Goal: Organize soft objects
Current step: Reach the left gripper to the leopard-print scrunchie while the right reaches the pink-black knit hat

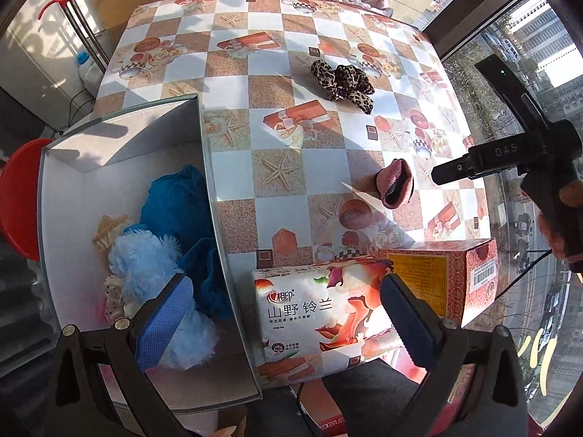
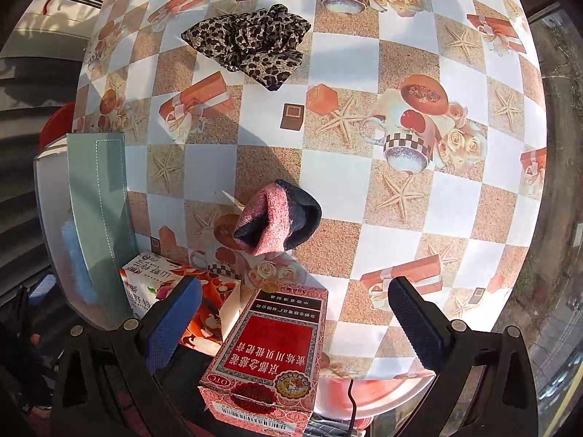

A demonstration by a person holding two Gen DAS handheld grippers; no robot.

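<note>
One pink sock (image 2: 277,215), rolled with its dark lining showing, and one crumpled leopard-print cloth (image 2: 251,43) lie apart on the bench (image 2: 473,196). One white box (image 1: 120,156) holds blue plush pieces. Both grippers' jaws stand apart, empty.

Tissue pack (image 1: 320,309) beside red medicine carton (image 2: 269,357) on checkered tablecloth (image 1: 233,69); red stool (image 1: 18,200) behind.
</note>
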